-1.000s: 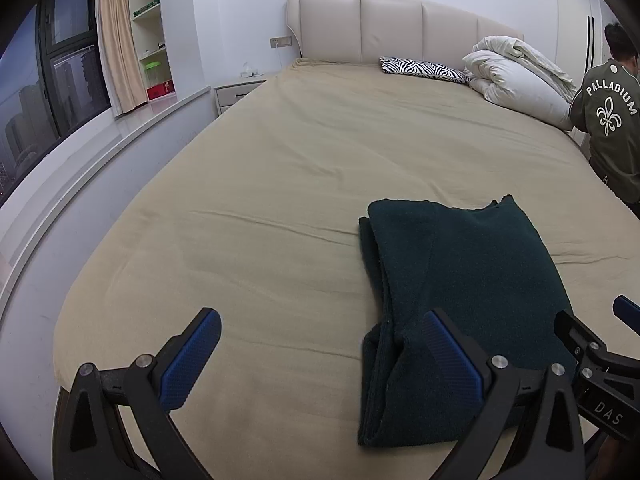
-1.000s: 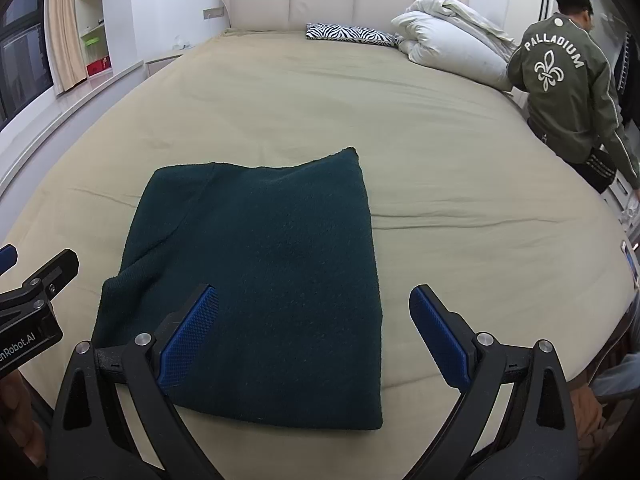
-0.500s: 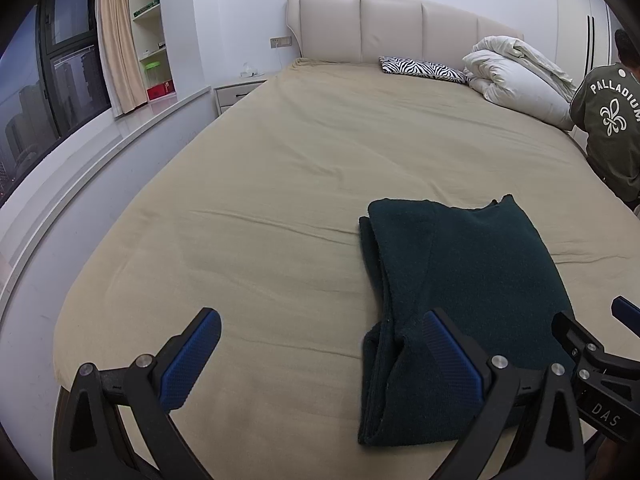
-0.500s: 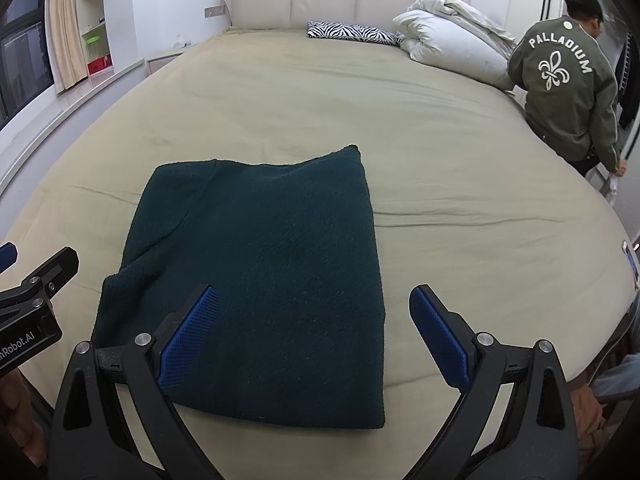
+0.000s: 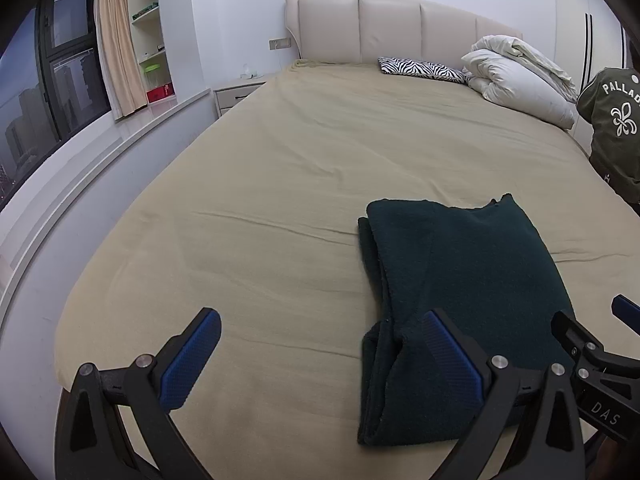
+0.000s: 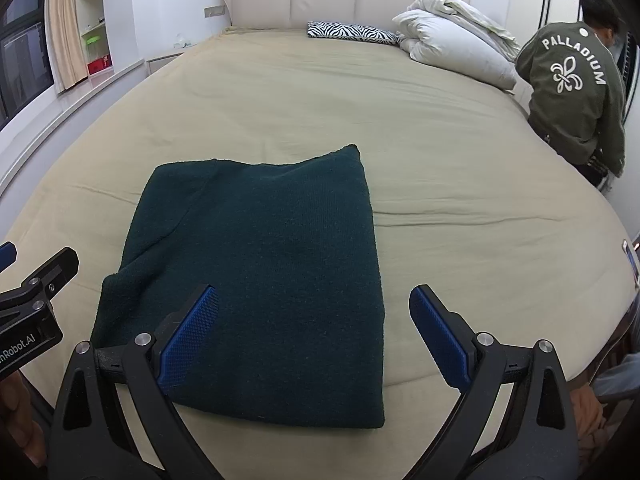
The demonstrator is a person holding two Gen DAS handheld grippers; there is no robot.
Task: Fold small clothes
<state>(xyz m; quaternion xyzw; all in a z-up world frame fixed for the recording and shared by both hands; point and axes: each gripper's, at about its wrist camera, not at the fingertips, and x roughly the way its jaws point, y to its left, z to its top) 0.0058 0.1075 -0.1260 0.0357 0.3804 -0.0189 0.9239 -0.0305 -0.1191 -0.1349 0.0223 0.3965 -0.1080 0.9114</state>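
Observation:
A dark green knitted garment [image 5: 460, 280] [image 6: 264, 264] lies folded into a long rectangle on the beige bed [image 5: 280, 184] [image 6: 460, 160], near its front edge. My left gripper [image 5: 320, 356] hovers open over the bare sheet just left of the garment, its right finger above the garment's near left corner. My right gripper [image 6: 314, 332] is open above the garment's near end, with nothing between its blue pads. Each gripper shows at the edge of the other's view.
A zebra-print pillow [image 5: 420, 69] and a white folded duvet [image 5: 520, 80] lie by the headboard [image 5: 380, 28]. A person in an olive jacket [image 6: 576, 96] crouches at the bed's right side. A nightstand [image 5: 236, 96] and window ledge run along the left.
Both grippers and the garment have stayed put. The person at the right side of the bed has shifted further right and turned away.

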